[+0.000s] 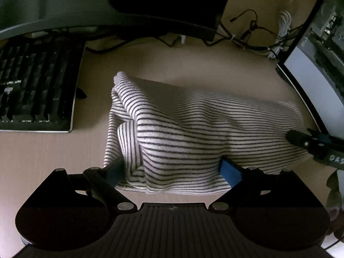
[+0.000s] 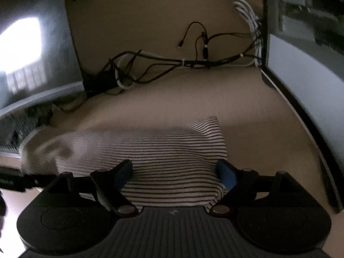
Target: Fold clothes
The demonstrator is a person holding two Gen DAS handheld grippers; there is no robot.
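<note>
A white garment with thin dark stripes (image 1: 193,133) lies bunched in a folded bundle on the beige desk (image 1: 43,157). My left gripper (image 1: 173,172) stands open at the bundle's near edge, its blue-padded fingers (image 1: 231,173) wide apart with cloth between them. The right gripper's dark tip (image 1: 301,139) reaches the bundle's right end in this view. In the right wrist view the striped garment (image 2: 172,150) spreads under my right gripper (image 2: 174,173), which is open with its fingers on either side of the fabric. The garment's left part is blurred there.
A black keyboard (image 1: 36,88) lies on the left. A monitor (image 1: 107,6) stands behind it. Tangled dark and white cables (image 2: 182,62) run along the back wall. A computer case (image 1: 322,49) with a dark edge stands at the right.
</note>
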